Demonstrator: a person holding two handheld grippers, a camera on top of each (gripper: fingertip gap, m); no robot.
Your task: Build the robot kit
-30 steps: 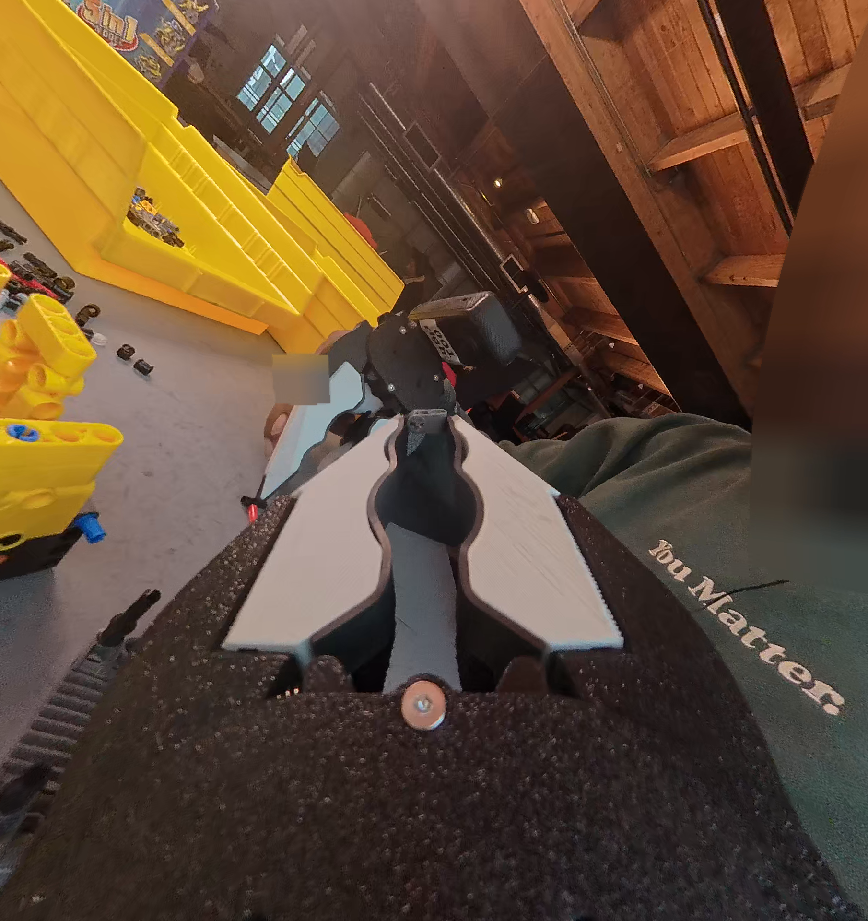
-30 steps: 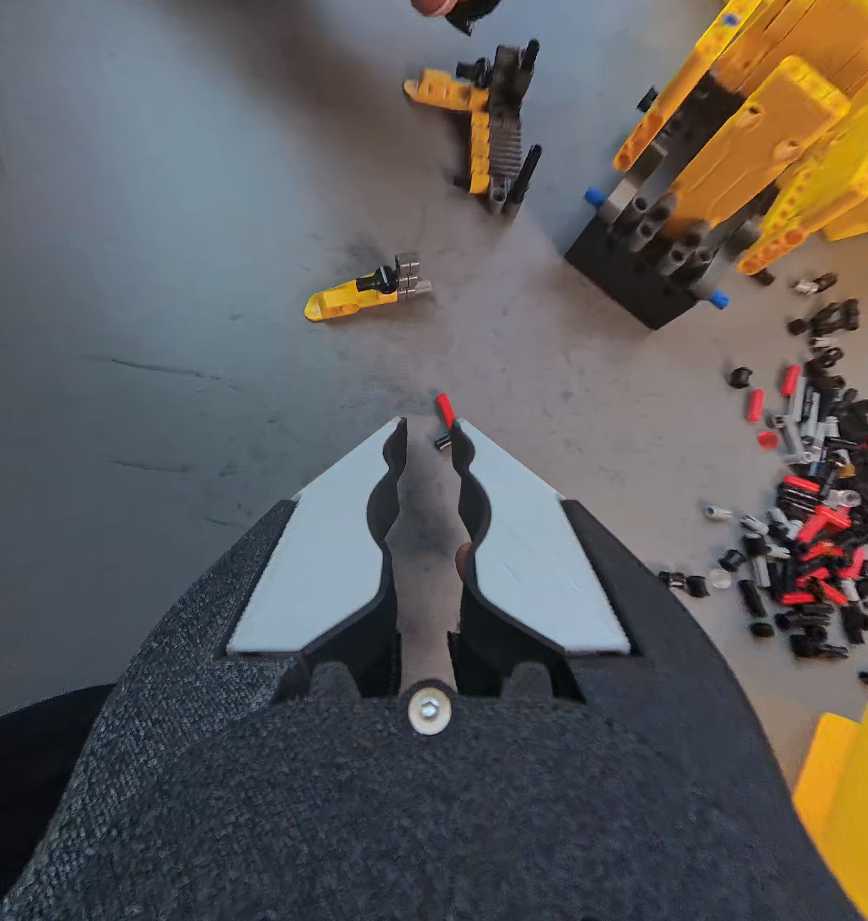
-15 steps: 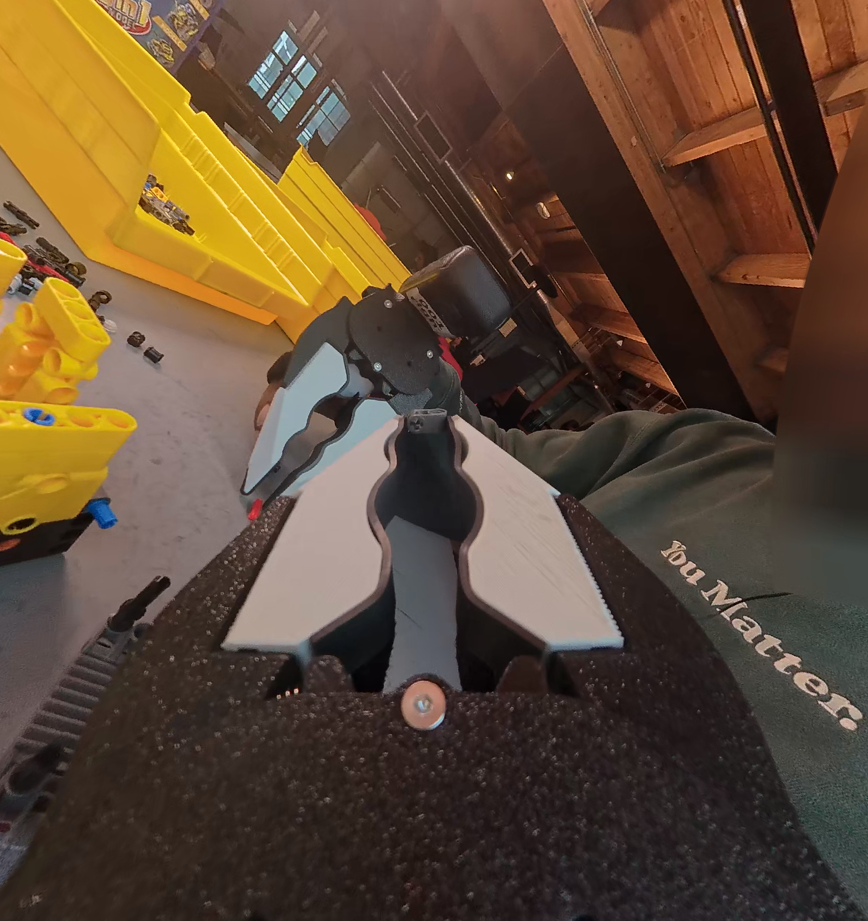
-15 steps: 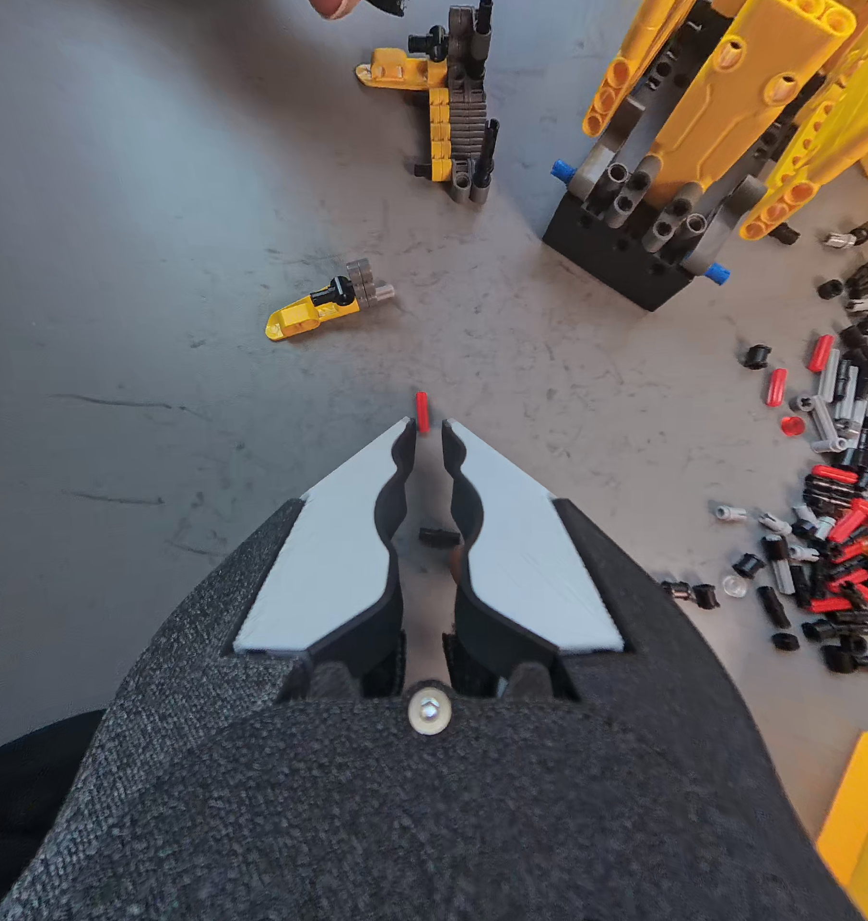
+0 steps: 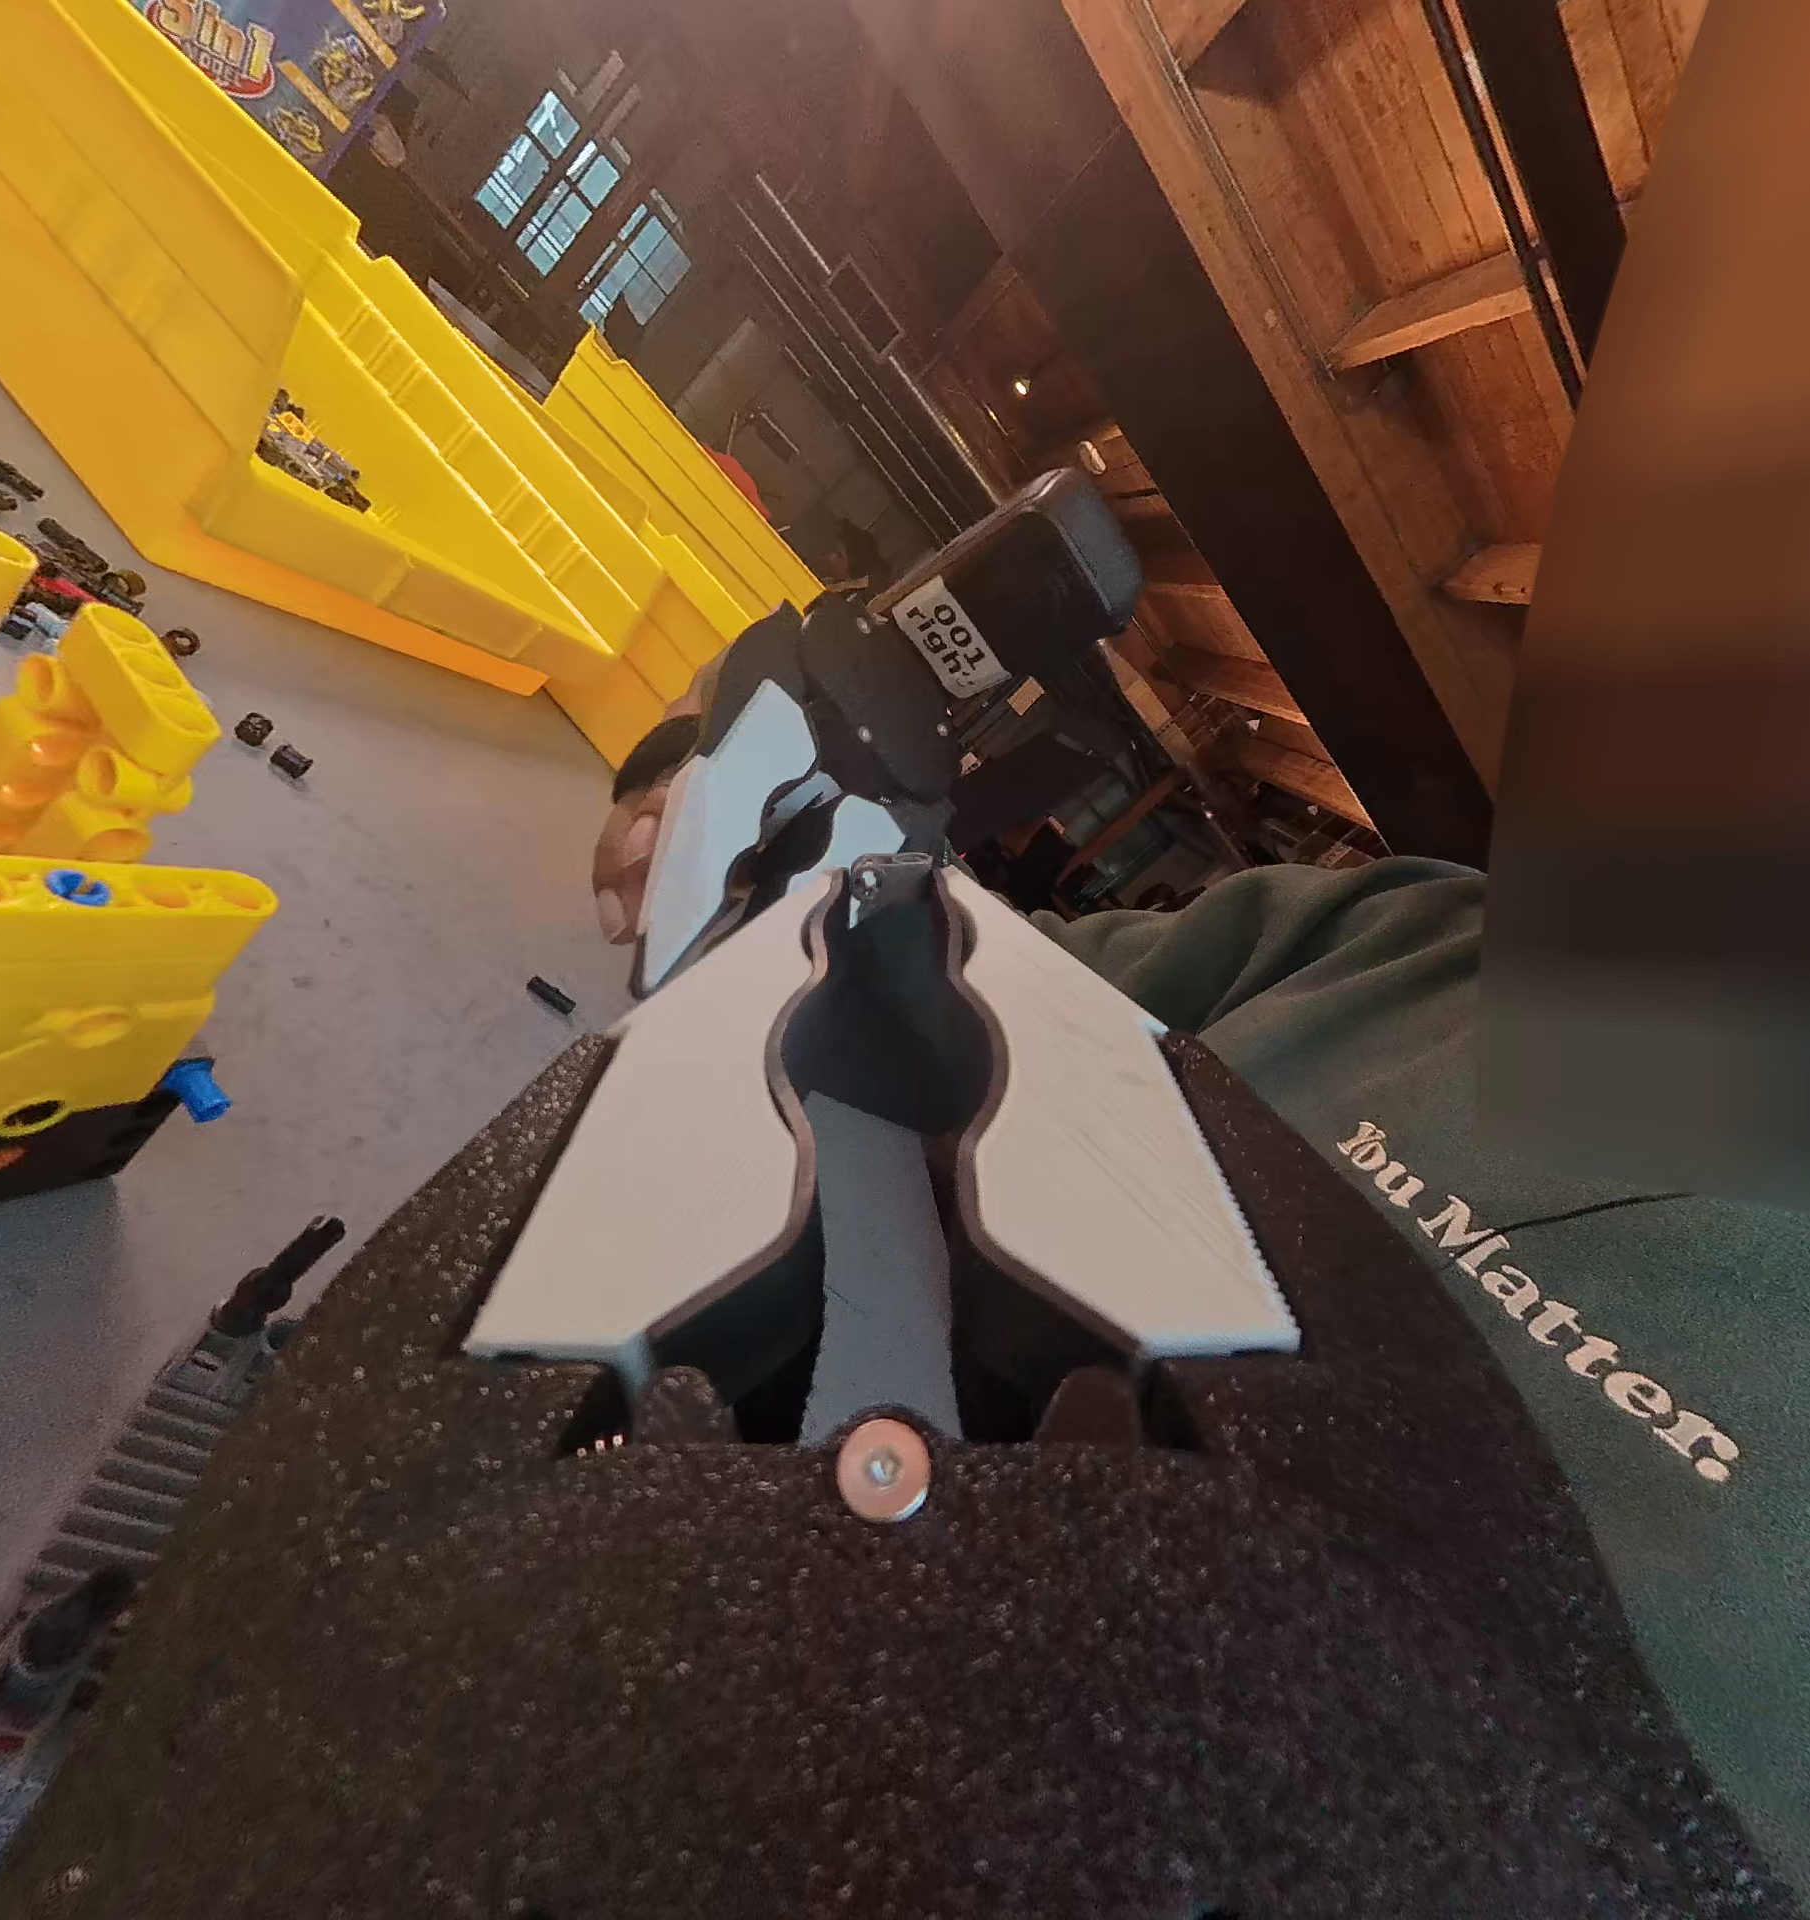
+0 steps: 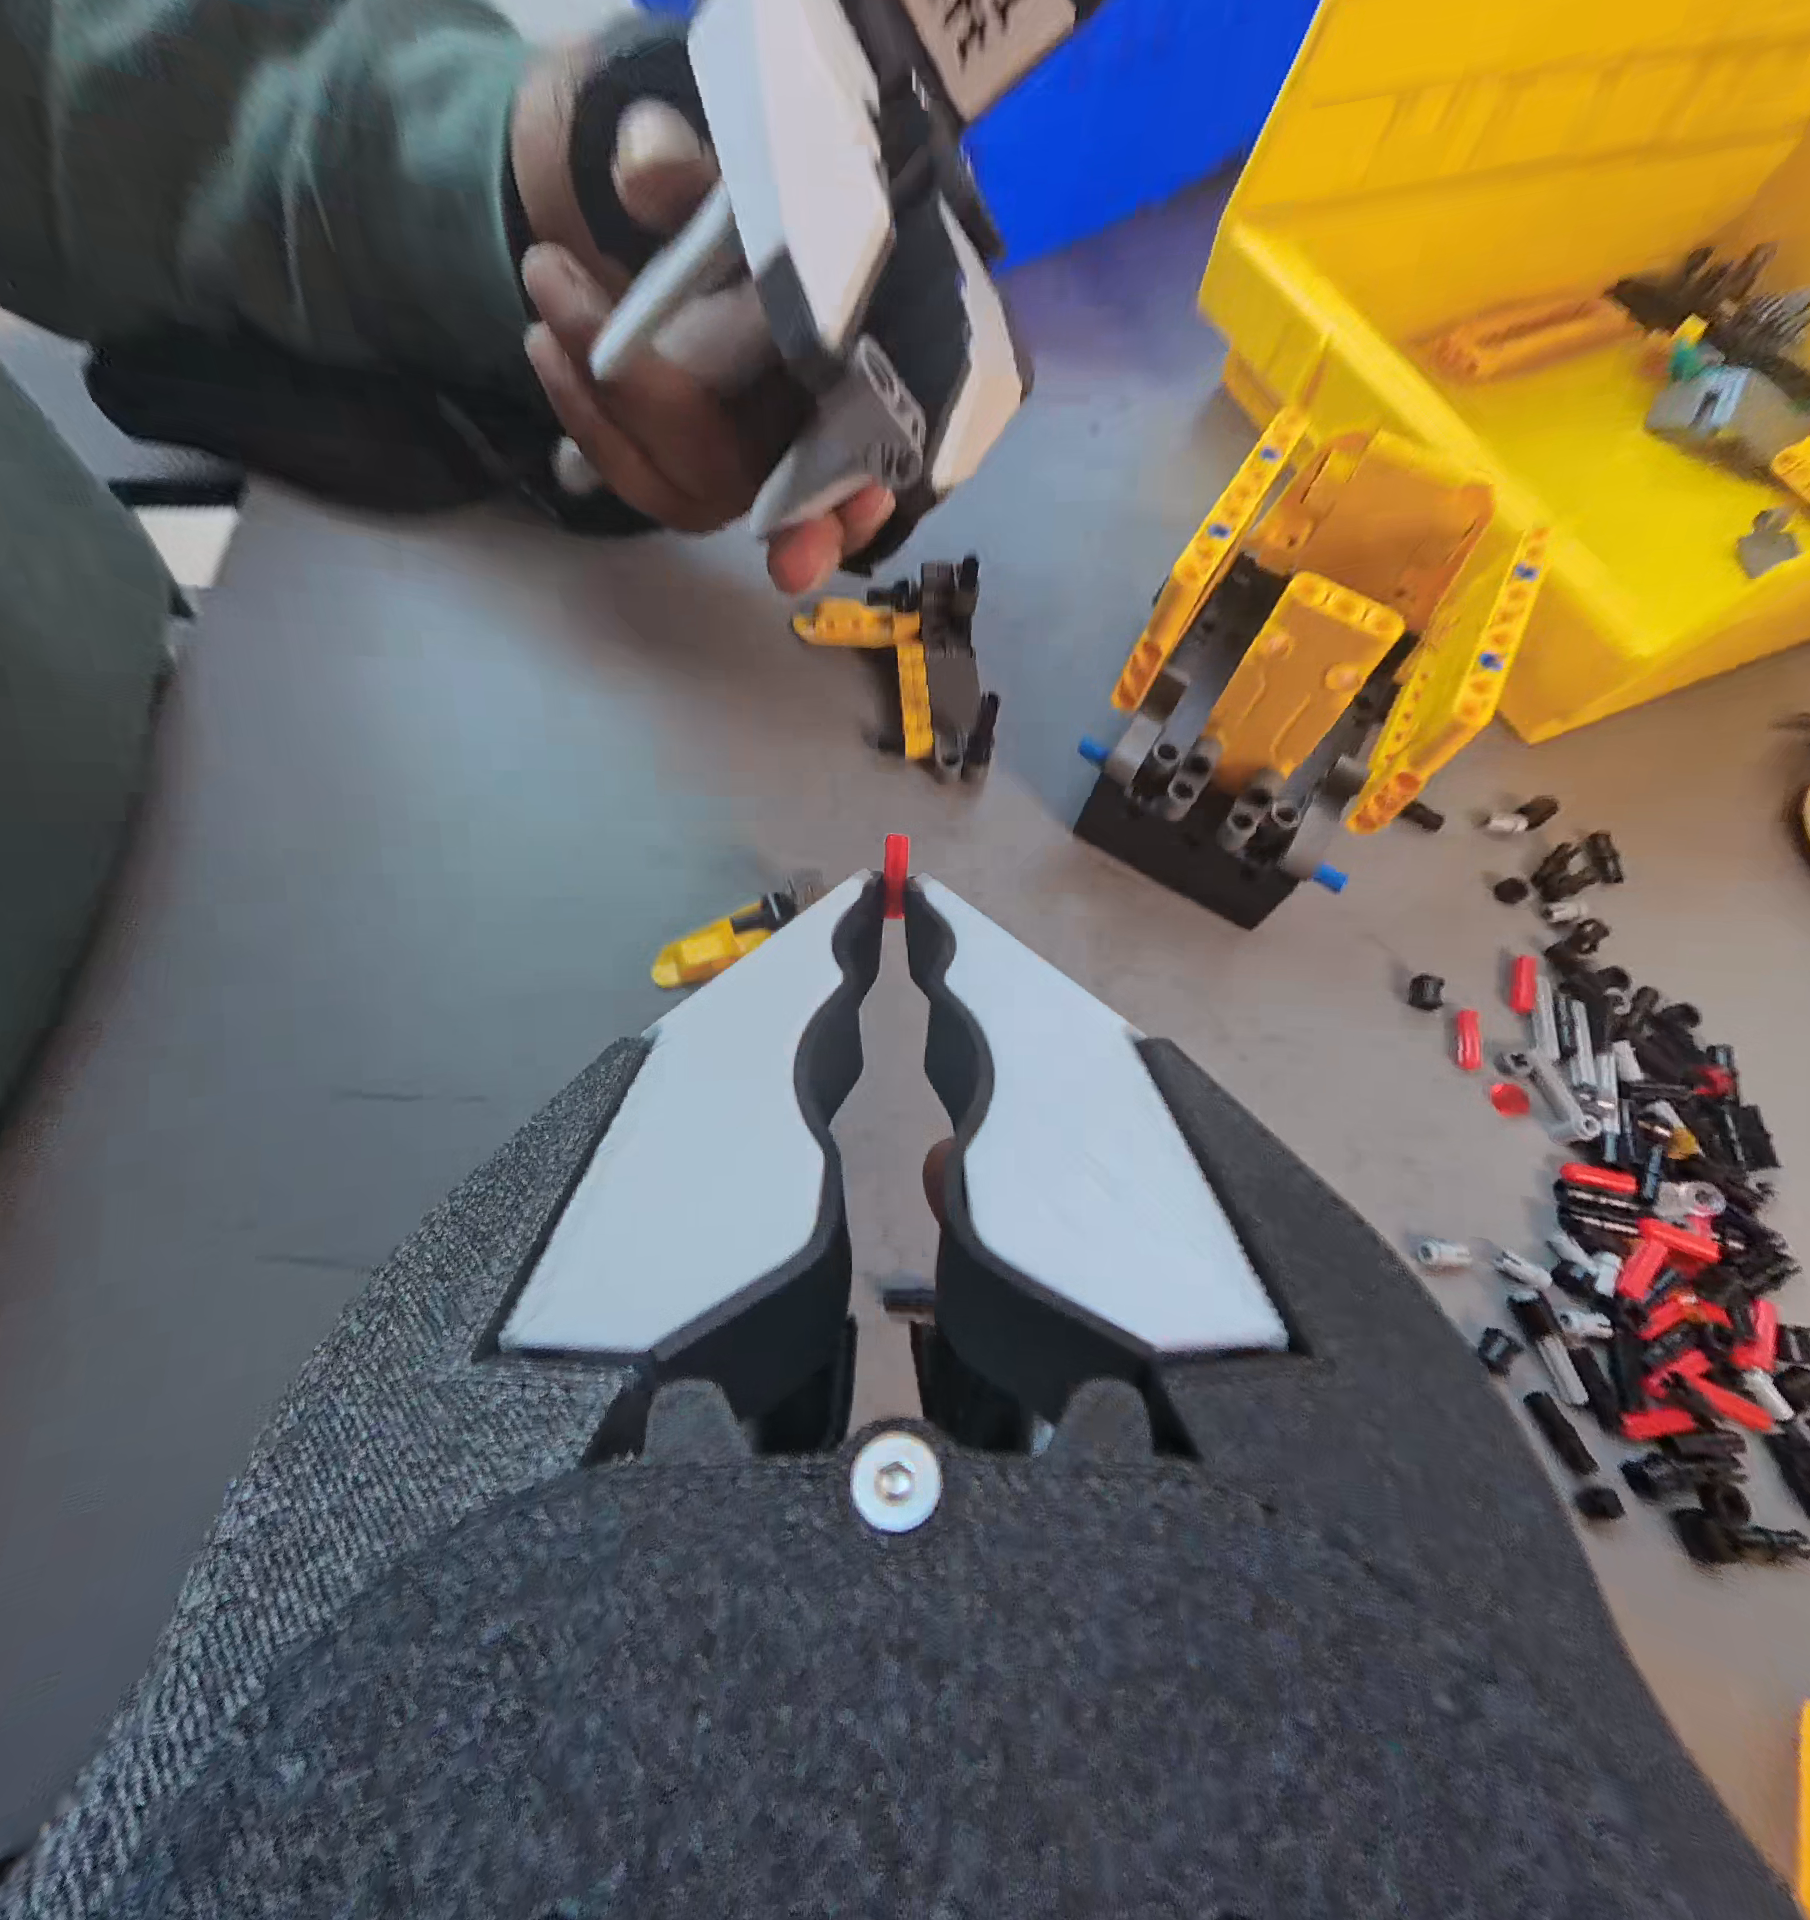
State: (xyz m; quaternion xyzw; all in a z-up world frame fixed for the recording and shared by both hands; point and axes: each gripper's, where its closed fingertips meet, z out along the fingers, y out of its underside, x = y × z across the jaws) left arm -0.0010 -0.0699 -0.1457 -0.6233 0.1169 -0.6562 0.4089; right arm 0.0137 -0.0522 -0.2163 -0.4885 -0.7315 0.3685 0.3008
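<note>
Partly hidden by blur, the left gripper [image 6: 885, 457] is seen in the right wrist view raised above the grey table [image 6: 413, 831], and the hand [image 6: 662, 416] around it is smeared. A small grey piece with round holes [image 6: 870, 436] is pinched at its tips; the same grey piece [image 5: 885, 873] is seen end-on in the left wrist view, where only its perforated end shows past the fingers [image 5: 693, 1132], which are pressed almost together on it.

A short red peg [image 6: 895, 876] is clamped upright between the tips of the right gripper [image 6: 893, 896], its top standing clear above them, off the table. From the left wrist view the right gripper [image 5: 672, 935] is seen edge-on, and the peg cannot be made out there. A small black pin [image 6: 906, 1299] is seen on the table through the gap between the fingers, low near their base.

Both grippers are made of pale, ridged plastic fingers with black wavy inner edges, set in rough dark bodies. A yellow and black brick model [image 6: 1296, 727] stands beyond the red peg, with a smaller yellow and black assembly [image 6: 922, 675] to its left and a little yellow piece [image 6: 714, 940] just beside the right gripper's left finger. A loose heap of red, black and grey pins [image 6: 1659, 1247] is spread to the right, cut off by the picture's edge. Yellow bins [image 6: 1503, 208] are lined up behind, and a green sleeve [image 6: 257, 177] fills the upper left.
</note>
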